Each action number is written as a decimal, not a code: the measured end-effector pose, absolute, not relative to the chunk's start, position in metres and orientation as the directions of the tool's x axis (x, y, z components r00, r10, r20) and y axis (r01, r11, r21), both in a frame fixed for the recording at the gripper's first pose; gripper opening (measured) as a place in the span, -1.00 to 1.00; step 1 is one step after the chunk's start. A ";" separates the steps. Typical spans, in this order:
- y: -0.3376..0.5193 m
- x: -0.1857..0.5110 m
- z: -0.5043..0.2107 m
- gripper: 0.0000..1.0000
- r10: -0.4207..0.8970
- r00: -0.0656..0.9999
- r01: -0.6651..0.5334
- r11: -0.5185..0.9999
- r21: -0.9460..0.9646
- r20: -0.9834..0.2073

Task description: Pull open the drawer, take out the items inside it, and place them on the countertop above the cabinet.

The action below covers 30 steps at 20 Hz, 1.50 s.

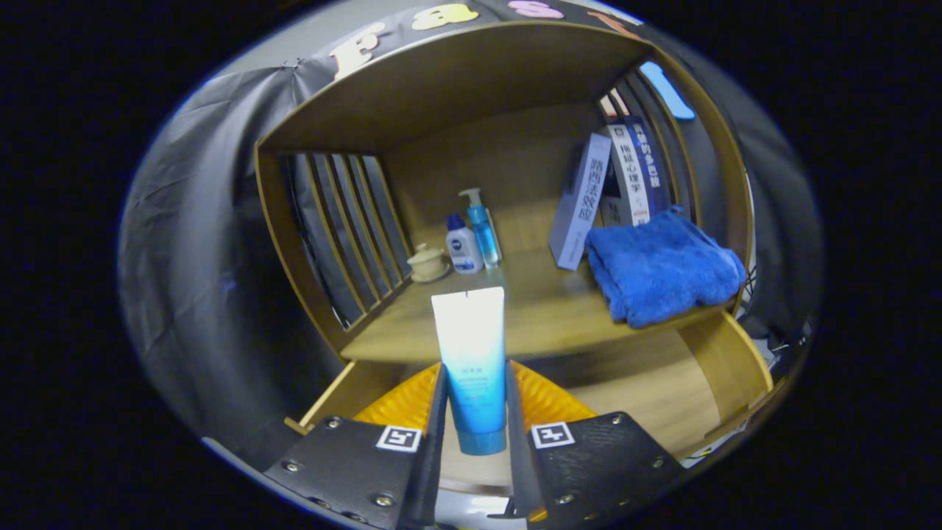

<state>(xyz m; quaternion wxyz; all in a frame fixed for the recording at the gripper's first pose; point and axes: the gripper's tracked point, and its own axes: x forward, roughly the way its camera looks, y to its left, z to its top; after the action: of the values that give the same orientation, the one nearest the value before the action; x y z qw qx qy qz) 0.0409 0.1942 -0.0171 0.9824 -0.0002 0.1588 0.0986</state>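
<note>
**Tube in hand, above the open drawer**

While the gripper [475, 430] is closed on the tube [471, 368], both fingers pressing its lower body just above the cap, the tube stands upright over the open drawer [662, 390]. It looks light, soft-walled and slick, so a hold low near the cap seems safest. The tabletop [544, 313] ahead has free room between the small bottles [472, 235] and the blue towel [662, 272]; its front edge needs clearing.

A white-and-blue tube [471, 368] is standing cap-down, pinched between the gripper [475, 412] fingers, hanging above the pulled-open wooden drawer [662, 390].
</note>
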 end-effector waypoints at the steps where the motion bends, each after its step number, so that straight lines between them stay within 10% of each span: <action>1: 0.194 0.046 -0.011 -0.20 0.183 0.933 -0.187 0.982 0.018 -0.309; 30: 0.192 0.187 -0.034 -0.03 -0.037 0.933 0.039 0.999 -0.001 -0.357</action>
<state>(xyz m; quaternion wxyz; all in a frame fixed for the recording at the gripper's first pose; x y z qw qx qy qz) 0.1869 0.1917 -0.0342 0.9832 0.0030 0.1815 -0.0192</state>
